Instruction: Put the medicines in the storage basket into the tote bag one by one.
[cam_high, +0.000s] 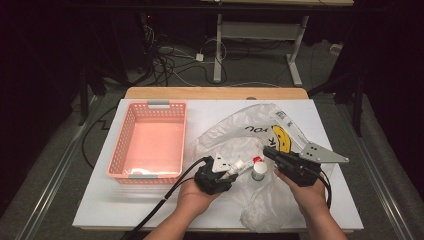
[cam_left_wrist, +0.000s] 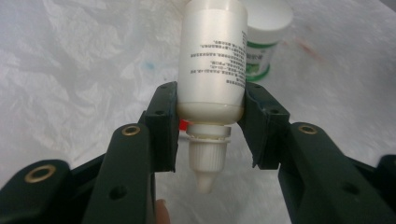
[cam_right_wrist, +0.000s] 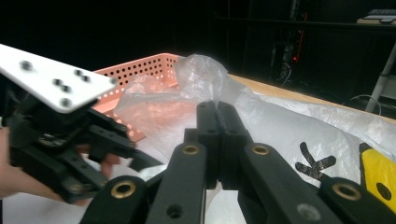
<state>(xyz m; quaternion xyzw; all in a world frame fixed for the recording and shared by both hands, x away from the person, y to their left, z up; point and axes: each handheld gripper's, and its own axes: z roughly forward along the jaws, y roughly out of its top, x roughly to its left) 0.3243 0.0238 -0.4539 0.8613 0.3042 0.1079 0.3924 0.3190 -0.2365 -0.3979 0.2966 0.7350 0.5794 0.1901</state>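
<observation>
My left gripper (cam_high: 226, 172) (cam_left_wrist: 210, 123) is shut on a white squeeze bottle (cam_high: 241, 166) (cam_left_wrist: 212, 56), pads pressing its shoulder, nozzle cap pointing back toward the hand. The bottle hangs over a crumpled clear plastic bag (cam_high: 235, 142) (cam_left_wrist: 74, 70) (cam_right_wrist: 196, 74). Just beyond it stands a small white jar with a green label (cam_high: 258, 170) (cam_left_wrist: 262, 39). My right gripper (cam_high: 266, 151) (cam_right_wrist: 217, 116) has its jaws pressed together on a fold of the bag, holding the film up. In the right gripper view the left gripper (cam_right_wrist: 112, 149) is at the lower left.
A pink perforated basket (cam_high: 124, 145) (cam_right_wrist: 140, 70) stands at the left of the white table top (cam_high: 100, 200), beside the bag. The bag carries black lettering and a yellow mark (cam_high: 282, 137) (cam_right_wrist: 378, 177). Cables trail off the near edge.
</observation>
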